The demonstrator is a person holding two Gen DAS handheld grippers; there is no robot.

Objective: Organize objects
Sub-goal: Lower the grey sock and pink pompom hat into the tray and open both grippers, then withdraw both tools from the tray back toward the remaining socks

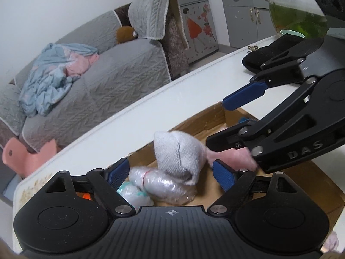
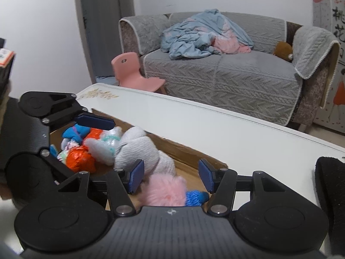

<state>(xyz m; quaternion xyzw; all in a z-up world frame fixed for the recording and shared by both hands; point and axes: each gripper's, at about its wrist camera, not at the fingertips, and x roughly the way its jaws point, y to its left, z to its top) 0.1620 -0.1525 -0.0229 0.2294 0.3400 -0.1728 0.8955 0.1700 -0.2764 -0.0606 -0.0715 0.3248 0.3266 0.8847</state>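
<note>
Each black gripper (image 1: 171,176) has blue ribbed pads, silver screws, and ridged housing.

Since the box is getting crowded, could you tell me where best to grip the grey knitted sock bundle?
Probably at its upper rounded end, from above. The grey knitted sock bundle stands tilted in the cardboard box, with wrapped bundles against one side and the pink fluffy item against the other. Only its top stands free.

Lay jumbled inside an open cardboard box (image 2: 183,149): a grey-white knitted sock (image 1: 179,151) draped over a plastic-wrapped bundle (image 1: 163,183), a fluffy pink piece (image 2: 163,190) beside it, a blue knit roll (image 2: 195,197), orange (image 2: 79,158) and blue (image 2: 75,132) bundles farther left.
</note>
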